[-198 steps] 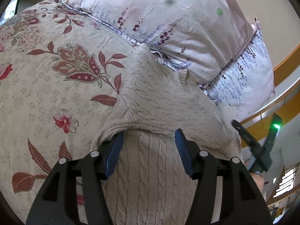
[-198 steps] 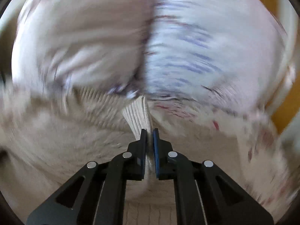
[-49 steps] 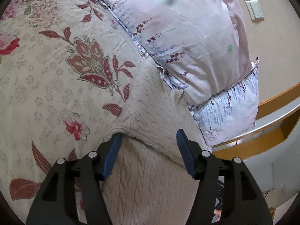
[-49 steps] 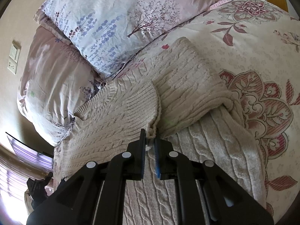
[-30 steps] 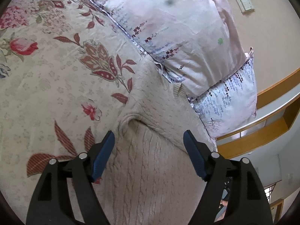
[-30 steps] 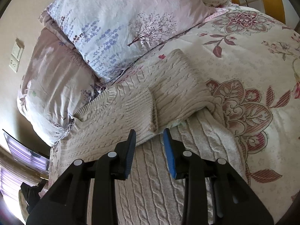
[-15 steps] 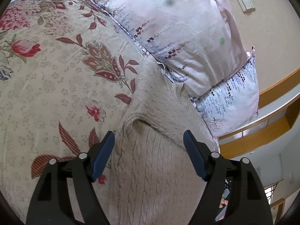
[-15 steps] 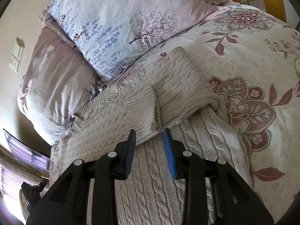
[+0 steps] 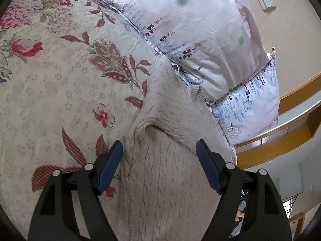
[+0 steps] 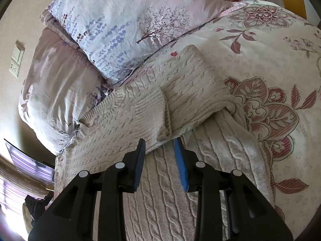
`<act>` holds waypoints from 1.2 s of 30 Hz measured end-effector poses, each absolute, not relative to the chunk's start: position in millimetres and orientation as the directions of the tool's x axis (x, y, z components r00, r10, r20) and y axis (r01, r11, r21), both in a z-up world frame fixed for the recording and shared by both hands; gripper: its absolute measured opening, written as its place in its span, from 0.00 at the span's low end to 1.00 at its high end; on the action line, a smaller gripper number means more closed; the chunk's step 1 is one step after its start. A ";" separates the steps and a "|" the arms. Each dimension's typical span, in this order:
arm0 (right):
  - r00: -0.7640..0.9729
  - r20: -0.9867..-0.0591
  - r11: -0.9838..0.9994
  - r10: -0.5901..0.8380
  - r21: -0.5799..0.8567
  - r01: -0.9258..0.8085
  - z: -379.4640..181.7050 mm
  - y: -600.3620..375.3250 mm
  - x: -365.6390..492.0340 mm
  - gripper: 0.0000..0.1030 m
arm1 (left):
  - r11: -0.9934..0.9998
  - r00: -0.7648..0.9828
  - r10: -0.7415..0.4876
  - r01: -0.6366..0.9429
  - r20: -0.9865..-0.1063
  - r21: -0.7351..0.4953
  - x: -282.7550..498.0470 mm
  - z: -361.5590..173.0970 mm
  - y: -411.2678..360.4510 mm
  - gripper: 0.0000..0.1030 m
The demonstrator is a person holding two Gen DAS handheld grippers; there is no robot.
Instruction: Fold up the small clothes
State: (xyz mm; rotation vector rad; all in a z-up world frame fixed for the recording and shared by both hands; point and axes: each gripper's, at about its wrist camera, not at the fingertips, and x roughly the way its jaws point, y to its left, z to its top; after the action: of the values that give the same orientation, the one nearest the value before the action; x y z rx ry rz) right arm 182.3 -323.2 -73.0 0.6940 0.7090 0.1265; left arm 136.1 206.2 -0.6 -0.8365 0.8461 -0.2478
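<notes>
A cream cable-knit sweater (image 9: 164, 180) lies on a floral bedspread, its top near the pillows. In the right wrist view the sweater (image 10: 164, 200) has both sleeves folded across the chest: one sleeve with a ribbed cuff (image 10: 152, 108) lies over the other folded sleeve (image 10: 192, 84). My left gripper (image 9: 159, 146) is open wide and empty, hovering over the sweater's left edge below the folded sleeve. My right gripper (image 10: 159, 142) is open and empty, just below the cuff's end.
Two pale floral pillows (image 10: 124, 18) (image 9: 200, 30) lie at the head of the bed against the wall. The floral bedspread (image 9: 60, 80) spreads to the left of the sweater and to the right (image 10: 280, 60). A wooden rail (image 9: 297, 108) runs beside the bed.
My right gripper was shut on the sleeve cuff, then opened and let it lie on the chest. My left gripper opened wider and drew back a little.
</notes>
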 end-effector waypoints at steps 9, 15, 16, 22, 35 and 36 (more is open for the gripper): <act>0.757 -0.559 0.766 0.338 0.631 0.124 -73.9 -324.1 181.8 0.35 | 0.668 0.655 -0.502 -0.120 -0.565 -0.734 136.4 -2.2 205.5 0.73; 0.758 -0.559 0.763 0.337 0.633 0.128 -73.6 -324.8 180.1 0.36 | 0.671 0.651 -0.505 -0.117 -0.567 -0.732 137.6 -3.4 203.9 0.73; 0.757 -0.559 0.763 0.337 0.634 0.128 -73.4 -325.2 180.0 0.36 | 0.671 0.651 -0.505 -0.117 -0.567 -0.732 137.6 -3.2 204.0 0.73; 0.758 -0.559 0.763 0.337 0.634 0.129 -72.9 -325.4 179.4 0.36 | 0.672 0.651 -0.505 -0.117 -0.567 -0.732 137.7 -3.3 203.7 0.74; 0.756 -0.561 0.764 0.337 0.632 0.129 -71.5 -326.3 179.2 0.36 | 0.672 0.651 -0.504 -0.118 -0.568 -0.731 138.4 -3.0 203.4 0.74; 0.756 -0.562 0.764 0.336 0.632 0.130 -71.2 -326.5 179.4 0.36 | 0.672 0.651 -0.504 -0.117 -0.568 -0.731 138.5 -3.2 203.4 0.74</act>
State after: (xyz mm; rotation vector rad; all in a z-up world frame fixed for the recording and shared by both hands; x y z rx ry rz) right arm 179.4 -326.5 -71.2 0.7067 0.7190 0.1235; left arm 138.5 203.4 -3.2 -0.8243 0.8534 -0.2506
